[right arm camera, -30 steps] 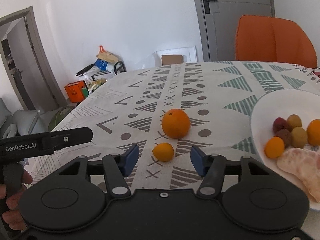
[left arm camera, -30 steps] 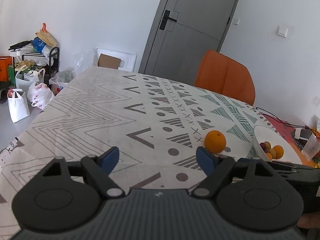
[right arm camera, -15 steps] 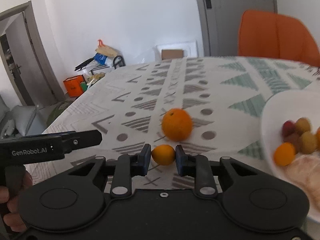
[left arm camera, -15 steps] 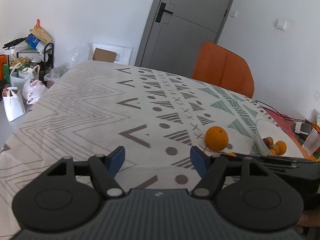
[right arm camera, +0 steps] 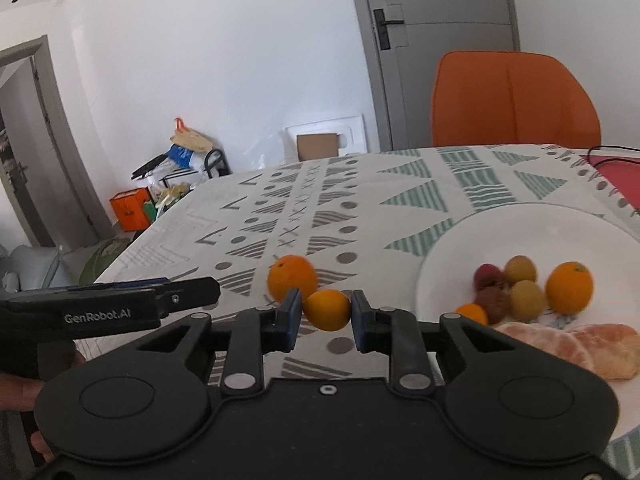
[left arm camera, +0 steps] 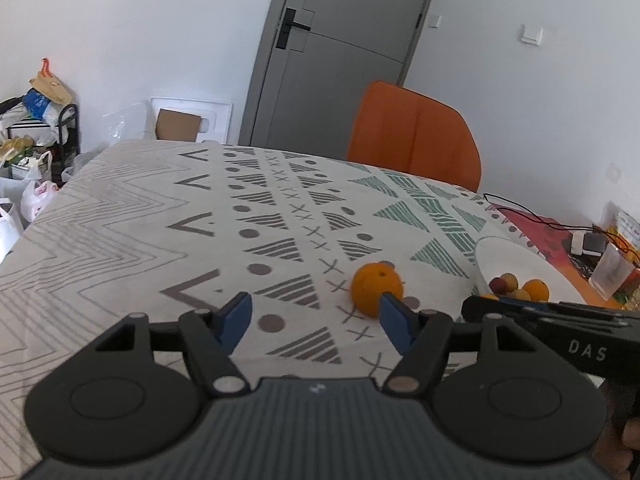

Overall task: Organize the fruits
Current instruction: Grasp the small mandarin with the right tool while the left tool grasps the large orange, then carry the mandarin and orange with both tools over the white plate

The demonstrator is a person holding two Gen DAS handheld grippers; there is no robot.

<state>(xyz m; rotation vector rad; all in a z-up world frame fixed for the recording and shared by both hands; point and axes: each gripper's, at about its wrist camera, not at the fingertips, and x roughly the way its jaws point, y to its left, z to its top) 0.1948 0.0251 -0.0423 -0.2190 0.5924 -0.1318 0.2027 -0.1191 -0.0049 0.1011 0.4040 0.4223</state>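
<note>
in the left view our left gripper (left arm camera: 314,318) was closing on nothing, the big orange (left arm camera: 376,289) beyond its right finger on the table (left arm camera: 120,216); in the right view our right gripper (right arm camera: 325,315) pinched a small orange (right arm camera: 327,309) beside the plate (right arm camera: 520,236).

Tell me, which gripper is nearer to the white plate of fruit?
Right. The right gripper, shut on a small orange, is beside the white plate. The left gripper sits farther off, beyond the big orange.

Chair (left arm camera: 416,136): orange, at far side of table, right of door.
Door (left arm camera: 340,52): grey, shut, black handle.
Tablecloth (left arm camera: 140,220): patterned, grey and green.
Rack (left arm camera: 36,132): cluttered, far left.
Cup (left arm camera: 610,276): clear, right edge.
</note>
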